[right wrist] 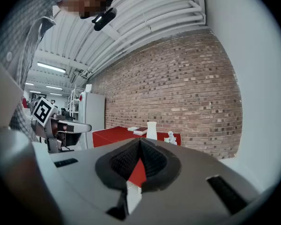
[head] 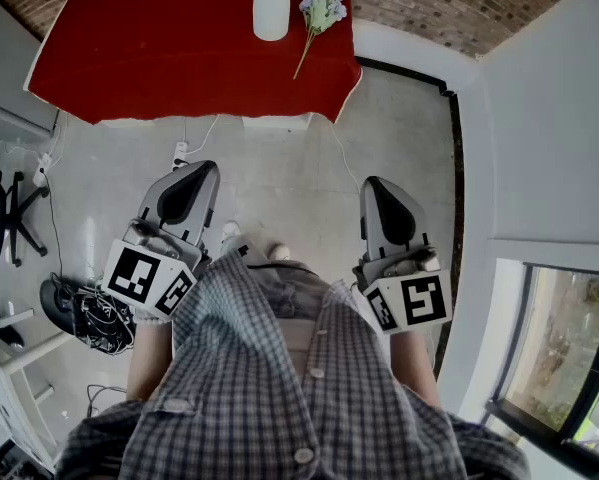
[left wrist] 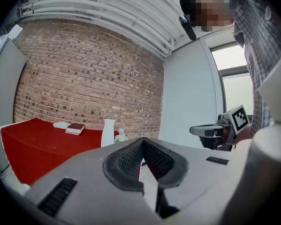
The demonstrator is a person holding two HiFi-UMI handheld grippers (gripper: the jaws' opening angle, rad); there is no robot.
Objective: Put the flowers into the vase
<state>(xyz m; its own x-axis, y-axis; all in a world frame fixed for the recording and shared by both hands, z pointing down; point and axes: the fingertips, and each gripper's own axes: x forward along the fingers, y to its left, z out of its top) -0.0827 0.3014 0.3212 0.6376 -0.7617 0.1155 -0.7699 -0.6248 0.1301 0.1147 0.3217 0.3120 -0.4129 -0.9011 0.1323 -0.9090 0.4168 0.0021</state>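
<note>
Fingers (left wrist: pixel 127 161) of left gripper (head: pixel 201 169) and right gripper (head: pixel 373 183) closed, far from flowers (head: pixel 322 10).

Red-covered table (head: pixel 159 58) is set against brick wall (left wrist: pixel 84 74) | book (left wrist: pixel 75 128) is laid on it | black chair (head: pixel 4 213), cable tangle (head: pixel 89 313) are listed on floor, left | window (head: pixel 564 348) is listed right

Bright, even daylight enters from the window (head: pixel 564 353) at lower right. Shadows soft. All 3 views show strong fisheye curvature, with dark vignetted corners in both gripper views.
</note>
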